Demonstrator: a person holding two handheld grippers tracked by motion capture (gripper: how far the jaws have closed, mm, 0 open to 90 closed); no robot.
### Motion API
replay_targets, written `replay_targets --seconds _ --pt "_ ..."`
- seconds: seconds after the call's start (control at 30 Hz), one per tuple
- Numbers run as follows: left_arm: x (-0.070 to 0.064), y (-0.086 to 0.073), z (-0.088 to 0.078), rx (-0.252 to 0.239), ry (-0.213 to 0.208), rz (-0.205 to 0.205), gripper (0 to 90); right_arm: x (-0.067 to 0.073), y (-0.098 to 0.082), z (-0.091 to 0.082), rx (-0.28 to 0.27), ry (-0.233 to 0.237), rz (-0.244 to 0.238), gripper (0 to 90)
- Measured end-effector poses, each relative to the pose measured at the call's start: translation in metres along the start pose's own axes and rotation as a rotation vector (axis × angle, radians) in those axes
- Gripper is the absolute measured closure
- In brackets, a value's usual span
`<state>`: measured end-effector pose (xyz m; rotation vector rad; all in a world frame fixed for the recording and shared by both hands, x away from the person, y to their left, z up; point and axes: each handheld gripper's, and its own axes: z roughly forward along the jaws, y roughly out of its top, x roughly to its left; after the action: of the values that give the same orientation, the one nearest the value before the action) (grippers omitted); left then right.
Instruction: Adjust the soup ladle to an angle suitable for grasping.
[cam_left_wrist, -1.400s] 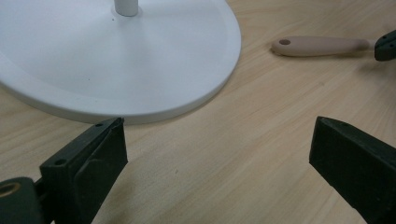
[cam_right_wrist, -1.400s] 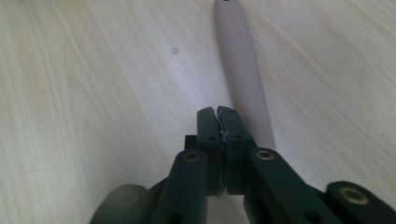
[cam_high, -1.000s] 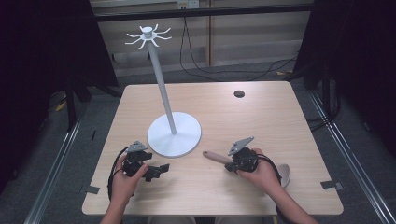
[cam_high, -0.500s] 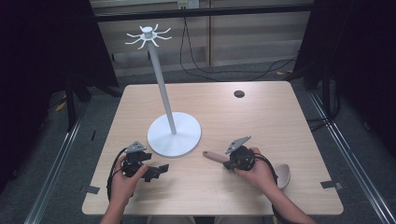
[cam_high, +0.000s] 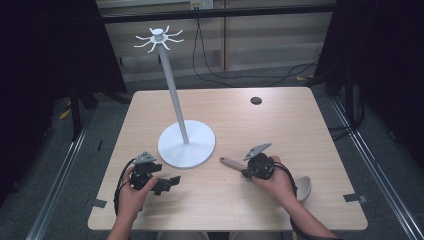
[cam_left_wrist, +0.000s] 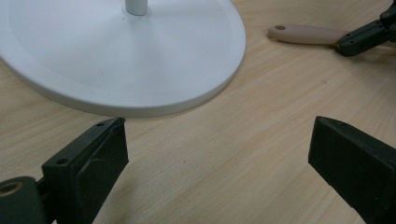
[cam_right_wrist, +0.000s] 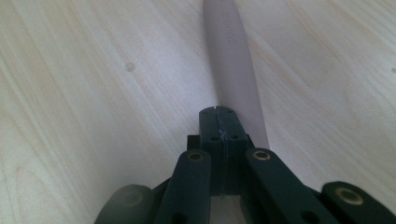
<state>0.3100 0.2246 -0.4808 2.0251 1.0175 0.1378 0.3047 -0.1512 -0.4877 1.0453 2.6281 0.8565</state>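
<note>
From the high view we see the white stand (cam_high: 186, 145) upright on the wooden surface (cam_high: 300, 130), its round base toward the near left, just as half a second ago. The left gripper (cam_high: 170, 183) sits low in front of that base, unmoved. The right gripper (cam_high: 246, 173) rests on the beige handle of the spoon (cam_high: 303, 187), whose pale bowl lies behind the person's right hand (cam_high: 278, 181); this hand has shifted very slightly toward the near edge. In the left gripper view we find its jaws spread wide and released over bare wood, the base rim just ahead and the spoon's handle tip at the upper right. In the right gripper view the jaws appear clenched together, with the handle running forward past them; we cannot tell whether they pinch it.
</note>
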Motion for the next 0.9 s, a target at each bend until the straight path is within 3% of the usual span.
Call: replay_targets --seconds 0.67,0.9 --pt "0.0 -0.002 -0.002 0.001 0.006 0.004 4.7 -0.016 -0.004 -0.002 -0.008 -0.055 0.078 90.0" --pt "0.0 0.0 0.0 0.005 0.0 0.007 4.6 -0.014 -0.003 -0.006 -0.018 -0.025 0.084 87.9"
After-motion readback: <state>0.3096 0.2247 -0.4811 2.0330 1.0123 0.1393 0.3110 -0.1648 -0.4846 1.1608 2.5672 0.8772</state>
